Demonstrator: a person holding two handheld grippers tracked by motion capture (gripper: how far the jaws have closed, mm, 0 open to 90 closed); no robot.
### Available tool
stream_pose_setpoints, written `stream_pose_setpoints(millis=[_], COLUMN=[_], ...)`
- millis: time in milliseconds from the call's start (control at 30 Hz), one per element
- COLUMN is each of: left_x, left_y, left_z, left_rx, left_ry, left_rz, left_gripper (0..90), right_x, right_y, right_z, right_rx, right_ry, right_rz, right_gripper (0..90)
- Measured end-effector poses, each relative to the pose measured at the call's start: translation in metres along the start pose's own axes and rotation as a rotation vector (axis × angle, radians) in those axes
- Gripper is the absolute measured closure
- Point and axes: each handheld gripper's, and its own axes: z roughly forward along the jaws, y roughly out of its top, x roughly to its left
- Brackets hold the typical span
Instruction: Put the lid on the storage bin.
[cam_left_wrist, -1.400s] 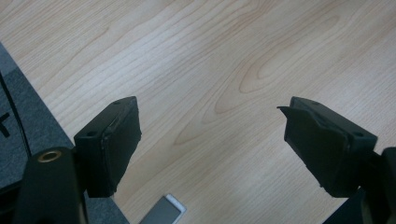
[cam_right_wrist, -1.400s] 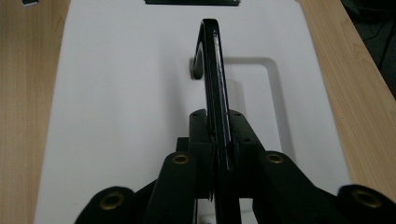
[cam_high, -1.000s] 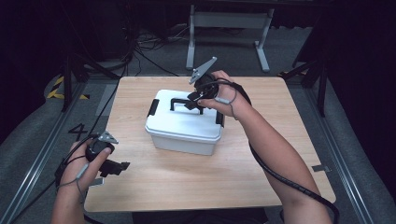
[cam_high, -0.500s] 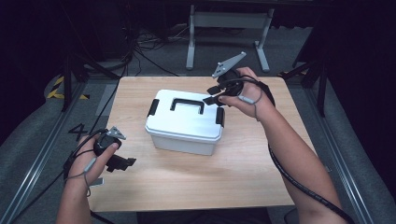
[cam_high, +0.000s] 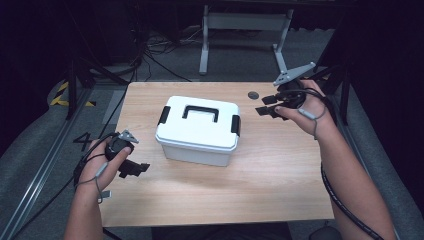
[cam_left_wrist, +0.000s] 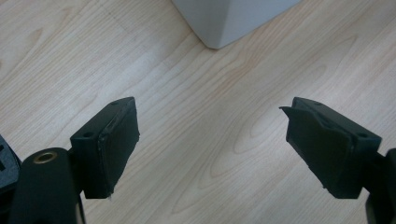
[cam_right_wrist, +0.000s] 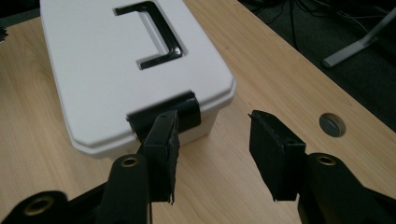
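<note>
- White plastic lidded box (cam_high: 197, 129) with black recessed handle (cam_high: 200, 112) and black side latches, mid-frame on the light wooden table (cam_high: 280, 175) in the high view.
- Left gripper (cam_high: 135, 169), lower left of the high view, off the box's corner; jaws spread wide over bare wood, box cut off at the top edge of its own view.
- Right gripper (cam_high: 266, 104), upper right, jaws parted and empty; near latch (cam_right_wrist: 187, 110) partly hidden behind one jaw.
- Small round hole (cam_right_wrist: 332, 124) in the tabletop, right of frame.
</note>
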Motion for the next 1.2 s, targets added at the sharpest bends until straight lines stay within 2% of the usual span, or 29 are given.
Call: stream_pose_setpoints(millis=[267, 500, 567, 667, 767, 800, 1000, 1100, 1133, 1200], left_x=[0.003, 0.005, 0.008, 0.010, 0.011, 0.011, 0.013, 0.014, 0.014, 0.014], left_y=[-0.001, -0.006, -0.009, -0.011, -0.012, -0.012, -0.013, -0.012, -0.012, -0.011], left_z=[0.001, -0.001, -0.001, 0.000, 0.001, 0.001, 0.005, 0.006, 0.007, 0.009], left_rx=[-0.014, -0.021, -0.020, -0.016, -0.018, -0.018, -0.012, -0.011, -0.013, -0.013], left_ry=[0.028, 0.020, 0.019, 0.021, 0.021, 0.021, 0.030, 0.035, 0.036, 0.035], left_rz=[-0.044, -0.059, -0.064, -0.072, -0.074, -0.074, -0.077, -0.081, -0.083, -0.082], left_gripper=[17.5, 17.6, 17.8, 18.2, 18.2, 18.2, 18.1, 18.0, 17.9, 17.9], right_x=[-0.014, -0.024, -0.026, -0.030, -0.033, -0.033, -0.037, -0.037, -0.037, -0.037], right_y=[-0.027, -0.049, -0.057, -0.075, -0.091, -0.091, -0.122, -0.129, -0.139, -0.143], right_z=[-0.016, -0.017, -0.015, -0.010, -0.005, -0.005, 0.014, 0.018, 0.023, 0.024], right_rx=[0.013, 0.048, 0.067, 0.067, 0.079, 0.079, 0.118, 0.123, 0.116, 0.113], right_ry=[-0.039, -0.055, -0.064, -0.062, -0.081, -0.081, -0.084, -0.089, -0.098, -0.099], right_rz=[0.051, 0.088, 0.100, 0.131, 0.151, 0.151, 0.187, 0.193, 0.214, 0.219], right_gripper=[50.0, 45.5, 44.5, 44.1, 44.0, 44.0, 42.2, 42.1, 41.6, 41.6])
